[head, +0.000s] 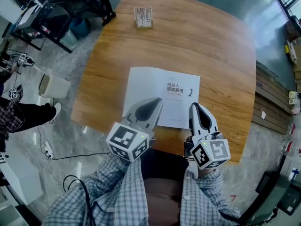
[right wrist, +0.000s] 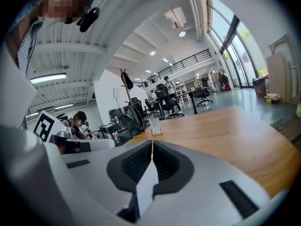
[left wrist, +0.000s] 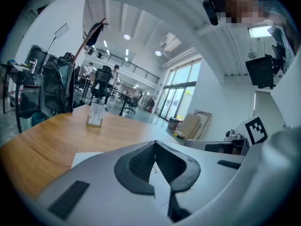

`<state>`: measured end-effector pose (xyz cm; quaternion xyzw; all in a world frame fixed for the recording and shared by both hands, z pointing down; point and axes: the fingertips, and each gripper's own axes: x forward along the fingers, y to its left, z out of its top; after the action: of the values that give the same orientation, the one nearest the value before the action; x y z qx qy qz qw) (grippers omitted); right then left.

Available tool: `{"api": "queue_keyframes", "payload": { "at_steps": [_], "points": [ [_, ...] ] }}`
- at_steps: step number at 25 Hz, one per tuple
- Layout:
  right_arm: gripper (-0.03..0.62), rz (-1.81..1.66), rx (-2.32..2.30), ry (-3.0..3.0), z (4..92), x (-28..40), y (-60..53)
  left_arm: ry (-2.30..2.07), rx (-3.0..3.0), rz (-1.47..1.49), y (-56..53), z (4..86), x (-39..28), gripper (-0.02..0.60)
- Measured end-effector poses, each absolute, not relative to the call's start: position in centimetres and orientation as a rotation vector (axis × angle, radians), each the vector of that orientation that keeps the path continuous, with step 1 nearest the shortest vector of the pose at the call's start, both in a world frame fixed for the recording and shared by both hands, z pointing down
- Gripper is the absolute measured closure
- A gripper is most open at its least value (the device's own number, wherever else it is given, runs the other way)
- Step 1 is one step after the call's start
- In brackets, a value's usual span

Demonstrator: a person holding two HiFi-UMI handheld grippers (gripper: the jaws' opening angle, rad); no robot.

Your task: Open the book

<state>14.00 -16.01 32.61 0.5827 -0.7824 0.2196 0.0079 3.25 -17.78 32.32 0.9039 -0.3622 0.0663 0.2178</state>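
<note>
A shut white book (head: 155, 88) with dark print on its cover lies flat near the front edge of the wooden table (head: 216, 55). My left gripper (head: 159, 100) hovers over the book's near edge, jaws closed tip to tip with nothing held. My right gripper (head: 194, 106) is over the book's near right corner, also shut and empty. In the left gripper view the closed jaws (left wrist: 154, 144) fill the lower frame, and the book (left wrist: 84, 158) shows beside them. In the right gripper view the jaws (right wrist: 152, 141) meet, with a strip of the book (right wrist: 146, 185) showing below them.
A small stand of cards (head: 143, 17) sits at the table's far side, also seen as the stand (left wrist: 95, 115) and the stand (right wrist: 154, 125) in the gripper views. On the floor to the left are a white bin (head: 54, 86), cables and office chairs. Another person (head: 14, 114) stands there.
</note>
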Motion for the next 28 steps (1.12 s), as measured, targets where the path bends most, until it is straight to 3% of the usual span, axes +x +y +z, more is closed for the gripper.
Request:
{"api": "queue_keyframes", "payload": {
  "at_steps": [28],
  "points": [
    [0.576,0.575,1.795,-2.506,31.0,13.3,-16.7,-0.995,2.525,0.161,-18.3,31.4,3.5,0.574]
  ]
}}
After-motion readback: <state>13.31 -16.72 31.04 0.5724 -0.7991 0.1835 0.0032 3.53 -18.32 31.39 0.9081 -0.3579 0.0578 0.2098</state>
